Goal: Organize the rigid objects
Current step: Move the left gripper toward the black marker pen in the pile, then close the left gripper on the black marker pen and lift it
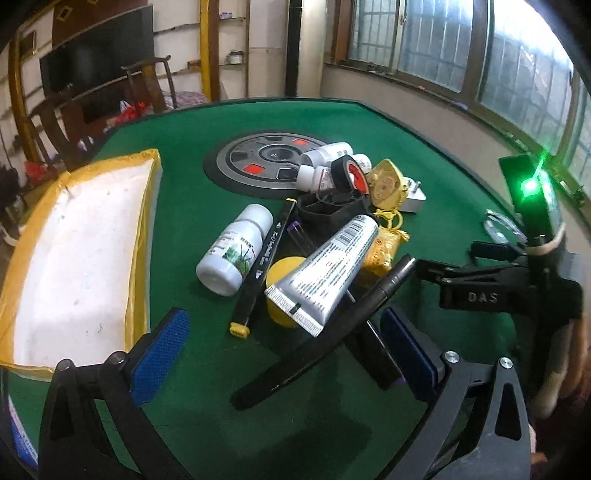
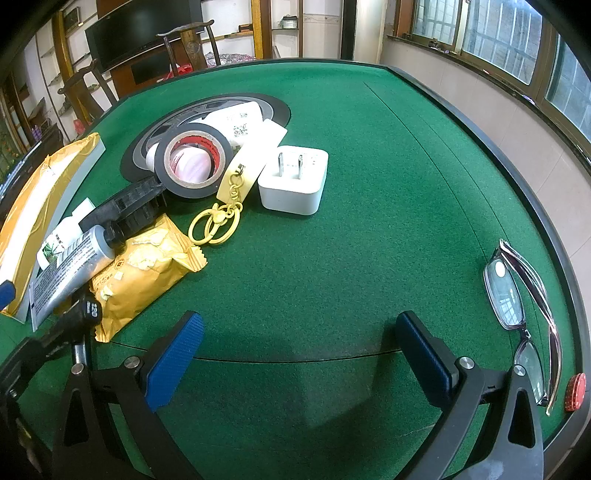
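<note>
Green felt covers the counter, and a grey round disc is set into its middle. Both pairs of tongs are seen held wide apart with nothing between them: the left tongs over the near edge of the clutter, the right tongs over bare felt.

From the left wrist view, the heap is found at 12 o'clock from the left tongs. A silver tube is laid across a yellow ball, with a black marker just beside it at 9 o'clock and a white bottle beyond that. Two black pens lie crossed nearest the tongs. A roll of black tape, two small white bottles and a yellow keychain are piled at the far side. A white tray with yellow-taped rim is placed at 9 o'clock.

In the right wrist view, a white plug adapter stands at 12 o'clock, a yellow snack packet at 10 o'clock, and folded spectacles at 3 o'clock near the counter's rim.

Windows, wooden chairs and a dark screen are seen beyond.
</note>
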A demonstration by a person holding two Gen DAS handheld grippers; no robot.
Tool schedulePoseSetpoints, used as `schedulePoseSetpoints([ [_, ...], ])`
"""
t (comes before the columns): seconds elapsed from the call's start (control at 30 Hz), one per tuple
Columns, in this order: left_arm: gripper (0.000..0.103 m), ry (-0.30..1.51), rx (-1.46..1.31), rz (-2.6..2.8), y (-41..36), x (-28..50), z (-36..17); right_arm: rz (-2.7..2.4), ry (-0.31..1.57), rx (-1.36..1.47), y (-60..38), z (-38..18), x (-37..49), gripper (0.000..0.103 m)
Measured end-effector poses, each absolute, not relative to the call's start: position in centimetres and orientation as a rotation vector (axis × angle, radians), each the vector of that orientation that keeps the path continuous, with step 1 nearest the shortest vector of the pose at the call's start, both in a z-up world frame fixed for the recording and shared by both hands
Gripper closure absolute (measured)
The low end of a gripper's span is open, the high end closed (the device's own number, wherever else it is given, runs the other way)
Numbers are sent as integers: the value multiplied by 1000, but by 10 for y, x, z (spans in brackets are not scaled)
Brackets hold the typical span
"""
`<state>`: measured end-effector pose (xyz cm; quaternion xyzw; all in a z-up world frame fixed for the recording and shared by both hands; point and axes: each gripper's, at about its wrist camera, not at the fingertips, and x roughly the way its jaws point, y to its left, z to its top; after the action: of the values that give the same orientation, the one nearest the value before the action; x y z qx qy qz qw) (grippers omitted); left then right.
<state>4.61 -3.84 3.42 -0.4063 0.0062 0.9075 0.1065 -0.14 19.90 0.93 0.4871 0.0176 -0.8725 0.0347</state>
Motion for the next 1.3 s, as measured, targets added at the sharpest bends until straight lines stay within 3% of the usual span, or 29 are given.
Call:
schedulePoseSetpoints([
  [0.07,10,17,-1187,2668,-42,48,34,-2682,54,1497,199,9,-1,1],
  [0.13,32,43,-1189,2656,-44,50,33,-2682,54,1497,200,9,-1,1],
  [0.37,36,199,-1109,2532,-17,64,35,-2682,54,1497,200,9,-1,1],
  [0.4,41,224,-1111,2512,-11,65,35,-2682,54,1497,200,9,-1,1],
  [0.43,58,249,-1119,2496,-6,65,34,-2682,54,1497,200,9,-2,1],
  [0.5,66,303,-1137,2468,5,62,30,-2682,54,1497,200,9,-2,1],
  [0.77,66,362,-1169,2454,16,53,24,-2682,54,1497,200,8,0,1],
  [1.1,85,256,-1258,2407,11,61,23,-2682,54,1497,201,8,2,1],
  [1.3,85,240,-1275,2374,10,58,24,-2682,54,1497,201,8,2,1],
])
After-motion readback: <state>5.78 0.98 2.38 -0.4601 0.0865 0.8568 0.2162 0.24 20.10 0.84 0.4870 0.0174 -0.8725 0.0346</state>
